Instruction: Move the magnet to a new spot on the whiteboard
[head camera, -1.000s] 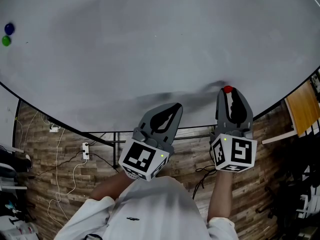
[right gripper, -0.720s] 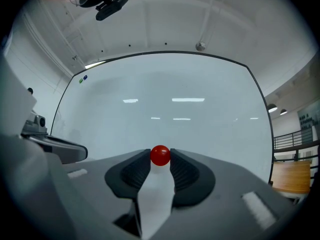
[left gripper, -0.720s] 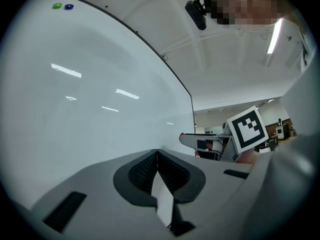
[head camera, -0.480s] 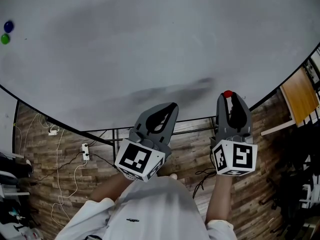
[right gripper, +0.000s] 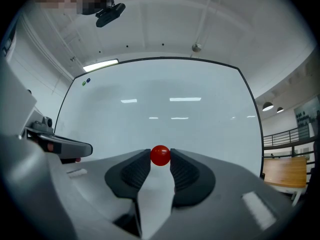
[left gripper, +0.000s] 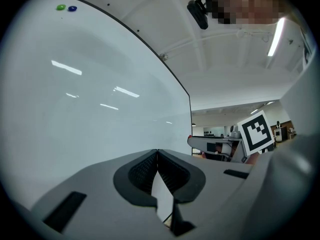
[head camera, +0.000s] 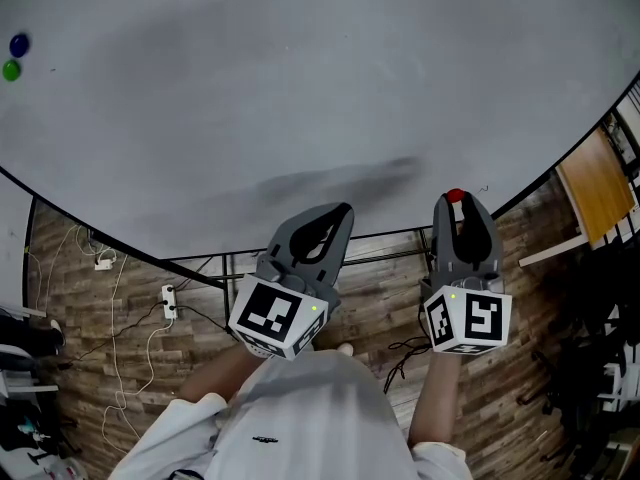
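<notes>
Starting at my left, the left tongs [left gripper: 157, 152] are closed tip to tip with nothing between them, and they point level at the board [head camera: 300, 88]. Just right of them, the right tongs [head camera: 456, 204] stand part open and pinch the magnet [right gripper: 160, 155] at their very tips, one pad on each side. It hangs in front of the board's lower part and looks clear of the surface.

The magnet is a small, hard, glossy red ball, so I judge it light and stiff but slippery. With so little pad on it, it could roll or squirt out if I squeeze unevenly. Across its middle, as now, seems the best hold. I expect it to jump toward the board when close, so I would bring it in squarely.

The board is smooth, white and bare ahead of both tongs. A green magnet [head camera: 11, 70] and a blue magnet [head camera: 18, 45] sit far up and left of the left tongs. Below the board, a wood-pattern floor [head camera: 75, 268] carries cables [head camera: 118, 290] left of the left tongs. A wooden table [head camera: 590, 193] stands right of the right tongs.
</notes>
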The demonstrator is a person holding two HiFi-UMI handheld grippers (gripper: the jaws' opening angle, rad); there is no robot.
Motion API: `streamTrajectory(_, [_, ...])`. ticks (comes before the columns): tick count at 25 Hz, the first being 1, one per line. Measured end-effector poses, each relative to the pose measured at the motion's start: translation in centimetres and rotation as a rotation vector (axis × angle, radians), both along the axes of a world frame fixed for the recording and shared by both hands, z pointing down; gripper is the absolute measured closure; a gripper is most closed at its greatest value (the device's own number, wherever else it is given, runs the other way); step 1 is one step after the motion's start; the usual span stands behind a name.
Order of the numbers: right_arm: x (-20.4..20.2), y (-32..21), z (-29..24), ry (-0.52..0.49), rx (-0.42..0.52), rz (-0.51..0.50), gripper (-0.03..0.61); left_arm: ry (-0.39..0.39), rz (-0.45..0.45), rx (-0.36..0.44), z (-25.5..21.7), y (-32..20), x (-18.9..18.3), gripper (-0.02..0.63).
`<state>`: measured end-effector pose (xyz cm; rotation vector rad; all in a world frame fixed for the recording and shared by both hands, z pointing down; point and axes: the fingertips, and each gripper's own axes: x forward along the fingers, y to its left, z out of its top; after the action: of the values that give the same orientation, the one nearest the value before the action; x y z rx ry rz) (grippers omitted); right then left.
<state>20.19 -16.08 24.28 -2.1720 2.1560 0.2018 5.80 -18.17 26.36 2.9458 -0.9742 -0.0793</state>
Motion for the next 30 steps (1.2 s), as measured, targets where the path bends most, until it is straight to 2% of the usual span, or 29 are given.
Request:
streamTrajectory(10, [0.3, -0.1, 1.9, 0.002, -0.008, -0.001, 0.451, -0.019, -0.039, -0.03, 1.3, 0.1, -0.2, 0.607])
streamTrajectory(19, [-2.4, -1.2, 4.5, 0.013, -0.009, -0.04, 0.451, -0.066, -0.089, -0.07, 4.7, -0.4, -1.8, 0.607])
streamTrajectory(30, [-5.4, -2.0, 8.5, 0.024, -0.032, -0.095, 0.451, -0.078, -0.13, -0.083, 7.8, -0.6, -3.7, 0.607])
